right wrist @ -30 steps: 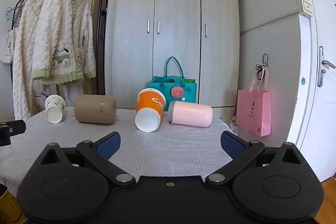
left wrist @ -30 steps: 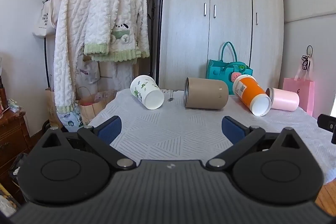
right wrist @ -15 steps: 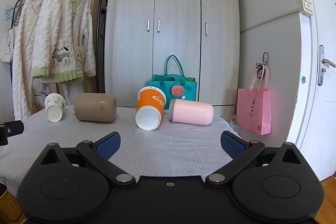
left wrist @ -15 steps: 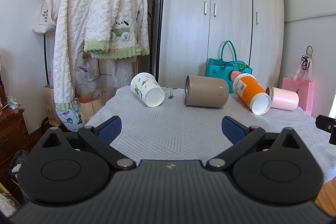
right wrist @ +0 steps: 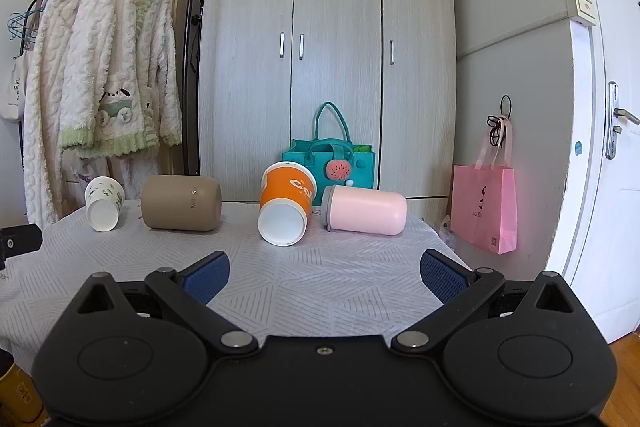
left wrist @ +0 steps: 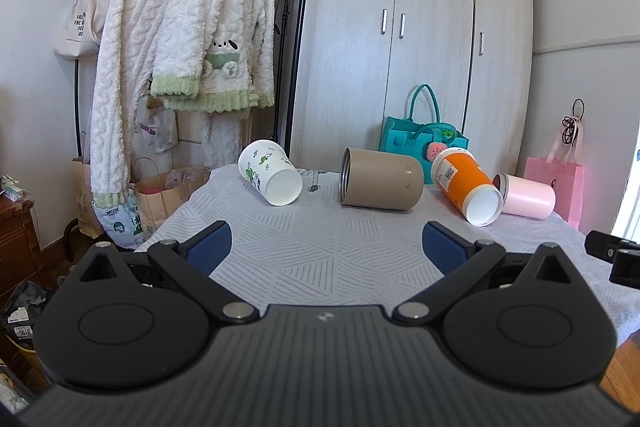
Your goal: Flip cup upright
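Note:
Several cups lie on their sides at the far end of a table with a grey patterned cloth [left wrist: 320, 251]: a white cup with green print [left wrist: 269, 178] [right wrist: 103, 202], a tan cup [left wrist: 380, 184] [right wrist: 182, 202], an orange cup [left wrist: 466, 187] [right wrist: 285, 203] and a pink cup [left wrist: 526, 195] [right wrist: 366, 209]. My left gripper [left wrist: 325, 247] is open and empty above the near part of the cloth. My right gripper [right wrist: 325, 275] is open and empty too, well short of the orange cup.
A grey wardrobe [right wrist: 332, 67] stands behind the table with a teal bag [right wrist: 334, 163] in front of it. A clothes rack with white fleece garments [left wrist: 192, 47] is on the left. A pink bag [right wrist: 484, 207] hangs on the right wall by a white door [right wrist: 600, 147].
Both grippers have edged slightly forward and the views have tilted up a little. The cups have not moved.

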A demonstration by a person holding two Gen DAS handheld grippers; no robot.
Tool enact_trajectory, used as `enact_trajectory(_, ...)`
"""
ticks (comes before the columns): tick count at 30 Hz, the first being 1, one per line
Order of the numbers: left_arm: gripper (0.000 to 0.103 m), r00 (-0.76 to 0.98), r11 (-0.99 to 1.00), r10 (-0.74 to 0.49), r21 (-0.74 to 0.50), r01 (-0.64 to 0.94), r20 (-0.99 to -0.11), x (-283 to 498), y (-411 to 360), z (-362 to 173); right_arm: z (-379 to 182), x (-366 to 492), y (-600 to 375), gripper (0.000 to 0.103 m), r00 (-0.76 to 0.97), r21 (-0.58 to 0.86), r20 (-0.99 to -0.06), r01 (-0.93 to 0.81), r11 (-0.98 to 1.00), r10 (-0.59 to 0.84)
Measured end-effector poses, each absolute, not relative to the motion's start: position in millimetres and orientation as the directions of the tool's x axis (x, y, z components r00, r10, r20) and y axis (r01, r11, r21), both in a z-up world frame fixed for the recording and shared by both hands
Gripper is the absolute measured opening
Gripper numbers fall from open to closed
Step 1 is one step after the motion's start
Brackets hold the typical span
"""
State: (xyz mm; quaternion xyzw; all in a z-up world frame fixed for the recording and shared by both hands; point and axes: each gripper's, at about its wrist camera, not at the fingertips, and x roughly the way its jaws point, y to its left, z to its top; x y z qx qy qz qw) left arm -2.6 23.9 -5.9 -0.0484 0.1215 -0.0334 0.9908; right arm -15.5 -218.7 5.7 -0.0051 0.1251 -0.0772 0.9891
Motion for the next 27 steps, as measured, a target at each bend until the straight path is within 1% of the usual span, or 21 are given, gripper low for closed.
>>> enact_trajectory(27,0.103,0.967,0.992,-0.089,-0.107,0.065,-0.237,-4.0,22.3,-4.8,4.2,-14.4,-221.7,0.103,0.955,-0.036,-0.251,0.152,0.988,-0.156)
